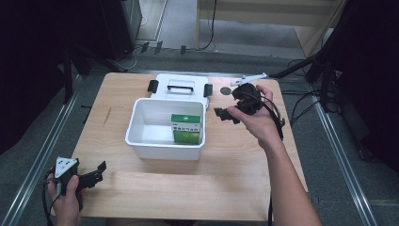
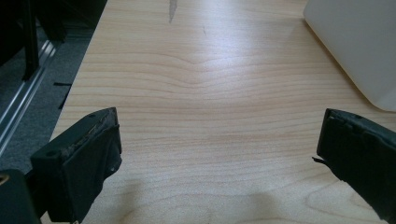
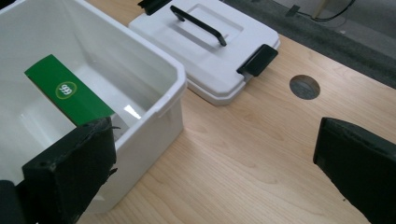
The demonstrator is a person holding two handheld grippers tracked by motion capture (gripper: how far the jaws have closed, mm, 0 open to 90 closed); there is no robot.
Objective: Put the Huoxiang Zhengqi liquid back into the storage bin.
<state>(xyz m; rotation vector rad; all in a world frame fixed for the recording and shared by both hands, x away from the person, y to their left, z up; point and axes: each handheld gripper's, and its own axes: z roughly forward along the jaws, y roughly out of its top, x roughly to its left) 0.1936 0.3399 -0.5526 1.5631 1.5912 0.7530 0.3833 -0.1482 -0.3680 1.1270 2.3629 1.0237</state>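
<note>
Two jaws of your right gripper point(image 1: 225, 114) stand wide apart with nothing between them, just beside the right wall of the white box point(image 1: 141, 141). Your hand covers much of that gripper's body in the high view. Inside the box, the green carton point(image 1: 187, 128) stands upright against the right wall; its printing is too small to read, apart from a round yellow mark on top. Your left gripper point(image 1: 99, 170) rests at the table's near left corner, jaws open and empty.
</note>
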